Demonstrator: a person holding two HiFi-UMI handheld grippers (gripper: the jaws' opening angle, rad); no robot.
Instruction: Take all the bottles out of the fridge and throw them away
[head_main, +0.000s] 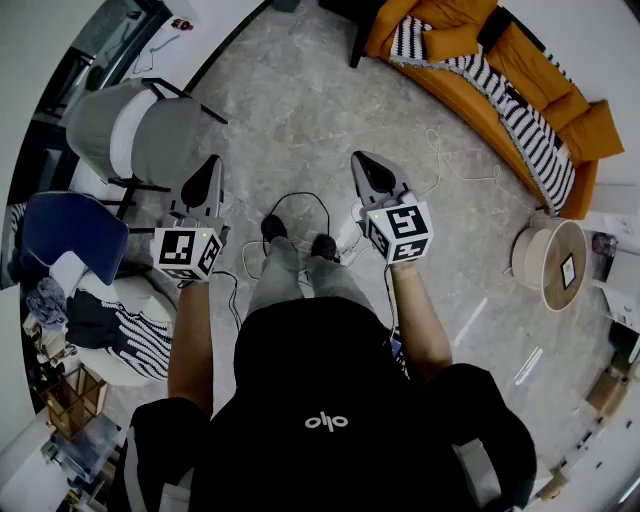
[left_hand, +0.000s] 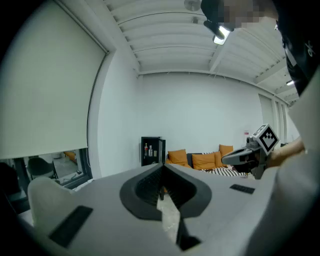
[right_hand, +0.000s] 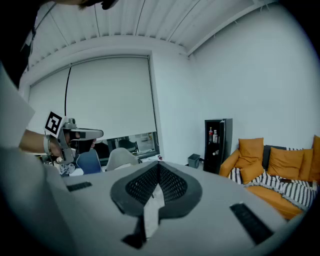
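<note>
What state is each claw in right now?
Left claw: closed, holding nothing.
Right claw: closed, holding nothing.

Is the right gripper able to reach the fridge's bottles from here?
Probably not yet: the right gripper is shut, and the fridge with its bottles stands far across the floor beside the orange sofa. Nothing seems to block the walk there.
</note>
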